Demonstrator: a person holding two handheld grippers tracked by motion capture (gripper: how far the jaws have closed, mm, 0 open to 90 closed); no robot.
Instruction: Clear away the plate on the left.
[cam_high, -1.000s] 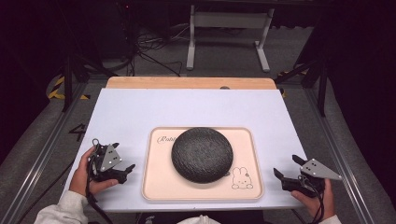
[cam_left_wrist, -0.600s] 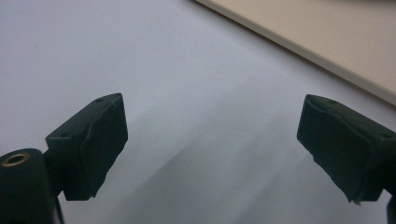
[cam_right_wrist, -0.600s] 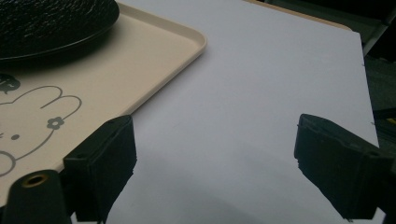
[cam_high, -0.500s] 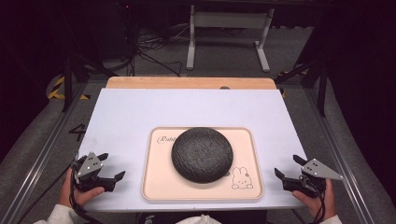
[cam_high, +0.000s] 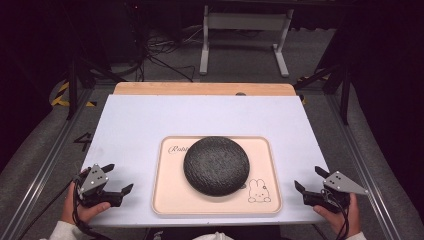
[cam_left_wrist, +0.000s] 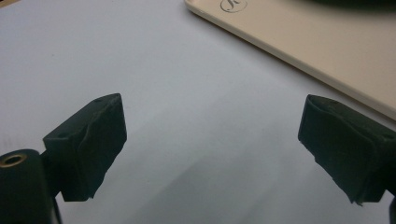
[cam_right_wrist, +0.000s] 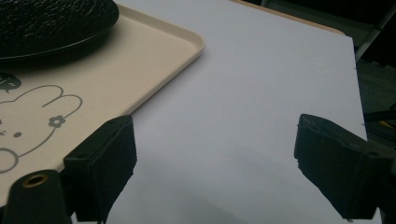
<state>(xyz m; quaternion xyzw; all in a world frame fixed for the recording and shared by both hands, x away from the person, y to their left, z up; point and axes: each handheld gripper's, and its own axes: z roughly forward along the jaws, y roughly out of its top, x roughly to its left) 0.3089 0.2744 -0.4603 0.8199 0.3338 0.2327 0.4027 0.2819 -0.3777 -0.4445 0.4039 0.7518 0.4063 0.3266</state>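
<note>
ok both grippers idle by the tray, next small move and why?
Probably bring the left gripper and right gripper inward toward the tray edges. Both are open, holding nothing, resting on the white table either side, and the dark round object sits centred on the tray.

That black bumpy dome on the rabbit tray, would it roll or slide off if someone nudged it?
The black dome probably won't roll: it seems to sit flat and low on the beige tray. Its pebbled surface looks grippy, not slick. It may slide, though the tray's raised rim should stop it.
</note>
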